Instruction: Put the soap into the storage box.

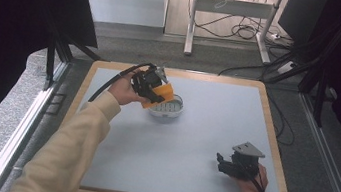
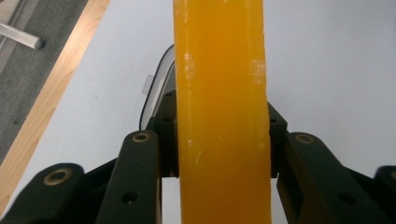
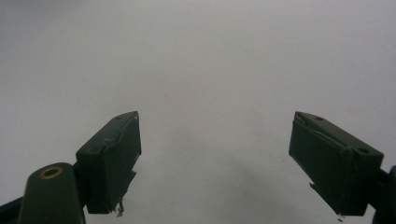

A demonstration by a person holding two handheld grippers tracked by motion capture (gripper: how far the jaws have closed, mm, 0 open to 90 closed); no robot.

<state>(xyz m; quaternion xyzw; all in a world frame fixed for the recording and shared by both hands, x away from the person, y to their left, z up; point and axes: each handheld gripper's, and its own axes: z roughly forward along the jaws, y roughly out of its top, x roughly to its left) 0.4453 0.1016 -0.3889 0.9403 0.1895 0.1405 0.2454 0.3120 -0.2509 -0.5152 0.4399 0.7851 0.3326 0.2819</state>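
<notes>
A: Table [image 1: 211, 147] w/ pale grey top and light wood edging, seen from above. What's at the left?

B: Person's left hand [image 1: 123, 91], cream sleeve [image 1: 75, 148], reaching in toward the far-left part of the table. It holds the left gripper [image 1: 155, 88], black, cable [image 1: 116, 75] trailing off behind it.

A: Gripper's state?

B: Clenched on an orange piece [image 1: 164, 94], flat and slab-like. In the left gripper view the orange piece [image 2: 222, 116] runs straight up the middle, edge-on, both black jaws pressed against its sides.

A: And where's that piece rel. to anything else?

B: Right over a small round clear dish [image 1: 169, 110] on the table, tilted, lower edge at or in the dish; can't tell if it's touching. Dish has dark markings on its base, too small to read. In the left gripper view the dish's rim [image 2: 156, 93] peeks out just left of the orange piece.

A: Moving right?

B: Mid-table is bare grey surface. Then at the near-right, the person's right hand [image 1: 251, 184] holds the right gripper [image 1: 222, 163], grey three-cornered plate [image 1: 249, 149] on top, low over the table near its front edge. Well apart from the dish.

A: Its jaws?

B: Released, spread wide, nothing btwn them. In the right gripper view the right gripper [image 3: 215, 154] shows two black jaws far apart over plain grey tabletop [image 3: 210, 56].

A: Beyond the table?

B: Grey floor, a metal desk frame [image 1: 230, 13] w/ loose cables under it, dark curtains either side.
</notes>
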